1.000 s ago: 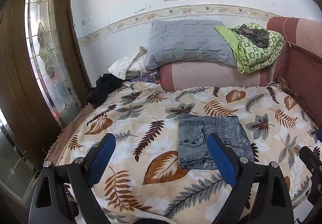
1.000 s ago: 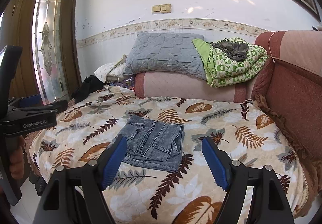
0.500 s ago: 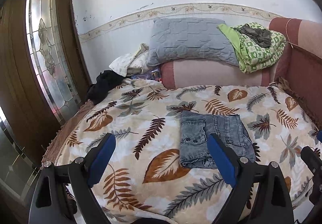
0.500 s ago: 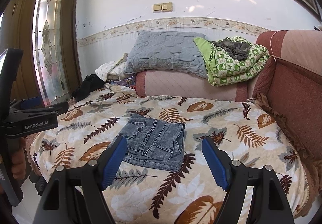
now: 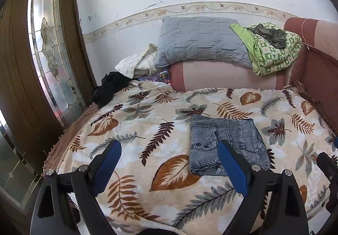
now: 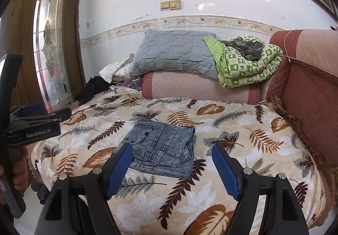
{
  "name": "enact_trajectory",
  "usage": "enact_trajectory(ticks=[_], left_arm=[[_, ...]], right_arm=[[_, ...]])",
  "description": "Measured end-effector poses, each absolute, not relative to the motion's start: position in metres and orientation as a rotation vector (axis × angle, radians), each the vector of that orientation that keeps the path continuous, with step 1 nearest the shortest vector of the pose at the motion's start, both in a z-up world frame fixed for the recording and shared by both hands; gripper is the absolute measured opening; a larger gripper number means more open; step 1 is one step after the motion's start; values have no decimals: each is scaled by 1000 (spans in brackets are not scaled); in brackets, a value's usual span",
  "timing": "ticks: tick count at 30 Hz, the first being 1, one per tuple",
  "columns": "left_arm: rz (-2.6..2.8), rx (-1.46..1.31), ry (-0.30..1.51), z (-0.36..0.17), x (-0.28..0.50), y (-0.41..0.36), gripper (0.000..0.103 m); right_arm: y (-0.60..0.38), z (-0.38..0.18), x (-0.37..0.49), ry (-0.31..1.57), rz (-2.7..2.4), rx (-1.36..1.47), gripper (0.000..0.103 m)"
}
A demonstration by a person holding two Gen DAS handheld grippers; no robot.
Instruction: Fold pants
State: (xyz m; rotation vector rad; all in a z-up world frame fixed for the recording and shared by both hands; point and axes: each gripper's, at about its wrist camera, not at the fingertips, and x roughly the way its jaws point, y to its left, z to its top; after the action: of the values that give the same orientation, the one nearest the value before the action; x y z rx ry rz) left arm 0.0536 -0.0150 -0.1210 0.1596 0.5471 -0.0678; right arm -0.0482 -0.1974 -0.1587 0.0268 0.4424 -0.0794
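Two grippers, both held off the bed. Left gripper [image 5: 169, 160]: blue pads spread wide, nothing between them. Right gripper [image 6: 172, 162]: pads likewise spread, gripping nothing. Grey denim pants [image 6: 162, 148], folded into a compact rectangle, flat on the leaf-print blanket [image 6: 243, 129], well apart from both sets of pads; at about 1 o'clock beyond the left gripper, at 12 o'clock beyond the right. Grey pillow [image 6: 175, 53] and green quilt [image 6: 247, 66] stacked further back at 12 o'clock, against the wall.
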Motion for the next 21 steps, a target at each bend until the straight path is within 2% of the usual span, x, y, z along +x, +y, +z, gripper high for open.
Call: enact_trajectory(ticks=[21], left_arm=[[-46,129,579,-121,57,-5,92]], right_arm=[[-194,-157,-45,445,-76,16,80]])
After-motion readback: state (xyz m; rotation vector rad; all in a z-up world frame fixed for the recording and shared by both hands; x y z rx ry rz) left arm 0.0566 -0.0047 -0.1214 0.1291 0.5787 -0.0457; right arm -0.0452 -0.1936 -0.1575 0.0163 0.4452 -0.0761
